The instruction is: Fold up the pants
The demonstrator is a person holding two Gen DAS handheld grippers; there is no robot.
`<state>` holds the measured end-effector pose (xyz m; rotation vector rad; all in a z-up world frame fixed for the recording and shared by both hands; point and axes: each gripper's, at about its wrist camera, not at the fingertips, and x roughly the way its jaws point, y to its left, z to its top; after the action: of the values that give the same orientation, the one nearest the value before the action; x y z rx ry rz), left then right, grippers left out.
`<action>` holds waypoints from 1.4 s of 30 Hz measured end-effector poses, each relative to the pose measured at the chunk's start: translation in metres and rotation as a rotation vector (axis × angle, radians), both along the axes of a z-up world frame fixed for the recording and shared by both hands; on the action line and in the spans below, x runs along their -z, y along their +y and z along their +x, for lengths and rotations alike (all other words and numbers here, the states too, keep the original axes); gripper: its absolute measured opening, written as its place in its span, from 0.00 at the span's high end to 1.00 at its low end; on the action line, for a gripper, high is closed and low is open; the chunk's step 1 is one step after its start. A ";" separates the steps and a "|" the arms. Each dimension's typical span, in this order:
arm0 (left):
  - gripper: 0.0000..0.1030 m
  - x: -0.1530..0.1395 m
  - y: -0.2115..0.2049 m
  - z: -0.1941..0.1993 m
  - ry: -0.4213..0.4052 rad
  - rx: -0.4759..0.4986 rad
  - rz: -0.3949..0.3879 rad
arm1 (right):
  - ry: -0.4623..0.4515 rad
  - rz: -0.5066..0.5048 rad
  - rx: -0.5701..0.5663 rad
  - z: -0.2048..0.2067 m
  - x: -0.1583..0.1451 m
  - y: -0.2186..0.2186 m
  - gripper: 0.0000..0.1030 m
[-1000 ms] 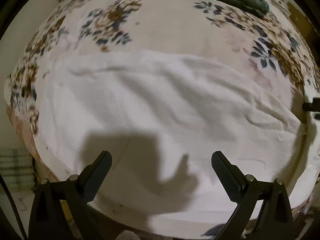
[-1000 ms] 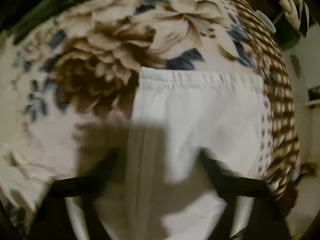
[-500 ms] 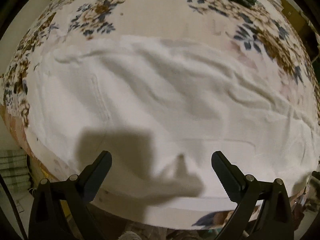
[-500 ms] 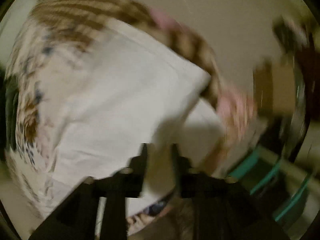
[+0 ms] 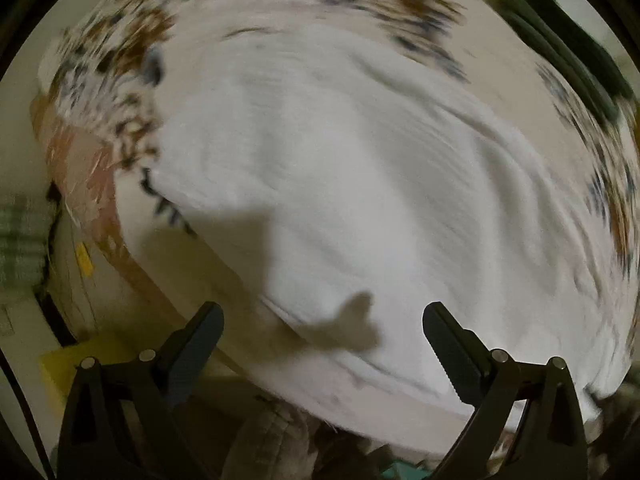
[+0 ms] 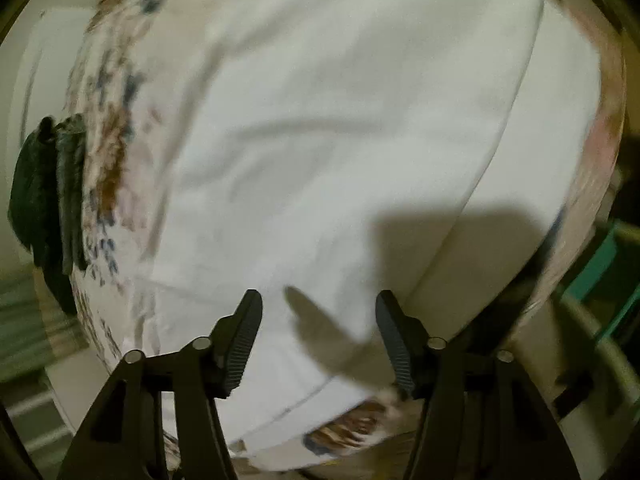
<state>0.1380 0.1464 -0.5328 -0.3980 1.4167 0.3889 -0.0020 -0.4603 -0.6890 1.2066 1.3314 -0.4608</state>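
White pants [image 5: 352, 184] lie spread on a floral bedspread [image 5: 120, 60]; they fill most of the right wrist view [image 6: 340, 140] too. My left gripper [image 5: 322, 326] is open and empty, hovering above the near edge of the pants. My right gripper [image 6: 318, 316] is open and empty, hovering above the pants near their hem and the bed's edge. Both views are blurred by motion.
A stack of dark green folded cloth [image 5: 568, 56] lies at the far right of the bed, also in the right wrist view [image 6: 48, 200]. The bed edge and floor [image 5: 100, 300] show at lower left. A teal frame [image 6: 608, 264] stands beside the bed.
Both grippers have swung round over the bed. The right gripper was nearly shut half a second ago and is now open. The left gripper stays open.
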 end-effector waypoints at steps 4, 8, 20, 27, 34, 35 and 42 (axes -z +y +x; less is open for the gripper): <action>0.01 0.026 0.062 0.007 0.003 -0.147 -0.066 | 0.018 -0.066 0.051 0.004 0.004 0.024 0.63; 0.01 0.064 0.106 0.012 0.030 -0.267 -0.217 | 0.018 -0.013 0.050 0.014 0.009 0.052 0.65; 0.83 0.045 0.122 -0.013 -0.114 -0.222 -0.141 | 0.007 0.016 0.041 0.011 0.011 0.134 0.99; 0.77 0.033 0.133 -0.008 -0.116 -0.219 -0.219 | 0.024 0.123 -0.072 0.018 -0.002 0.163 0.65; 0.70 0.028 0.125 -0.017 -0.113 -0.317 -0.210 | 0.007 0.178 -0.006 0.033 0.026 0.199 0.53; 0.71 0.024 0.121 -0.015 -0.114 -0.304 -0.172 | -0.003 0.149 0.000 0.034 0.024 0.203 0.76; 0.84 -0.008 0.122 -0.015 -0.200 -0.266 -0.086 | -0.015 0.042 -0.029 0.020 -0.009 0.223 0.93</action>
<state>0.1229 0.2682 -0.5252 -0.6811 1.1904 0.4899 0.0180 -0.2371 -0.6798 1.2215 1.3494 -0.4045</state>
